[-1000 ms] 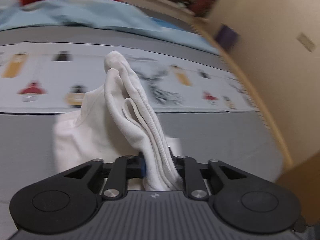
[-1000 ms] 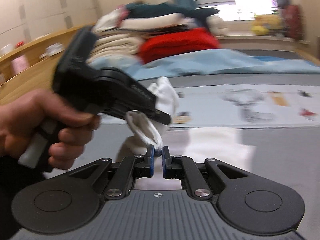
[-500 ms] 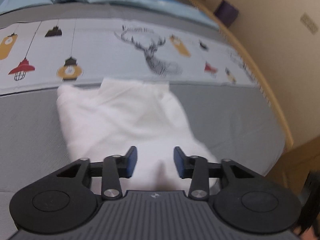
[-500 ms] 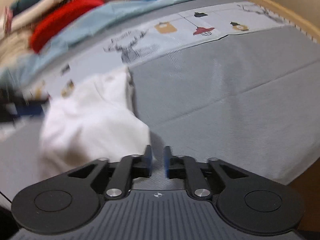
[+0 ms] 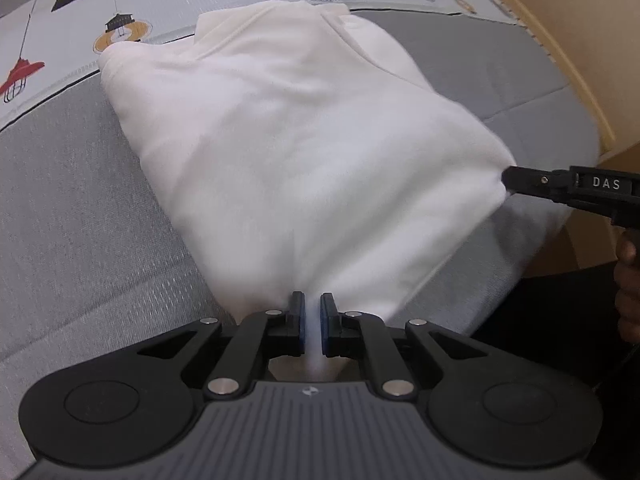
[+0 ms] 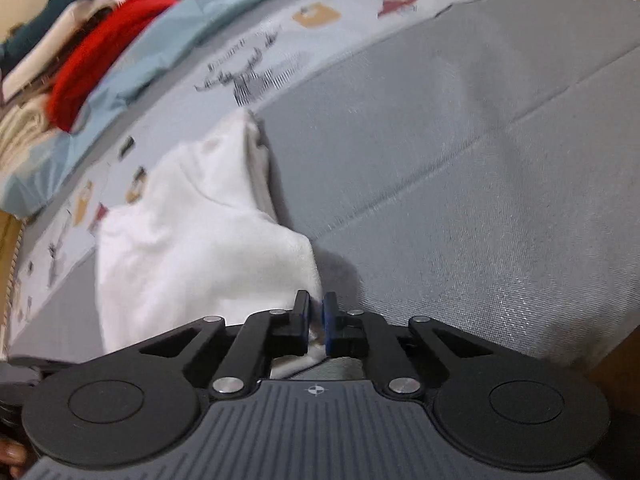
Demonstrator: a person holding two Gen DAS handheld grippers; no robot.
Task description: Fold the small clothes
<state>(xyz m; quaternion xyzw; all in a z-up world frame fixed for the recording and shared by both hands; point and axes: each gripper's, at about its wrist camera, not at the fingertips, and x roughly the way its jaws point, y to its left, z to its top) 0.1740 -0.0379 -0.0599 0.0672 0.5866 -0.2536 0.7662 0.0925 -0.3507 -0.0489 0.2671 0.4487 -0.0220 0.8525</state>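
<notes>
Both grippers gripped a white garment [image 5: 304, 152] on the bed [image 5: 80, 240]: left gripper [image 5: 310, 322] closing on its near edge, right gripper [image 6: 316, 322] apparently clamped on a corner.

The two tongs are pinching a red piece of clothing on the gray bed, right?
Not red. The clothing pinched by the left tongs and right tongs is white, as both wrist views show. It does lie on the gray bed.

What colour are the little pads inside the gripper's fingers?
Blue. The pads show best in the right wrist view, pinching the white garment.
</notes>
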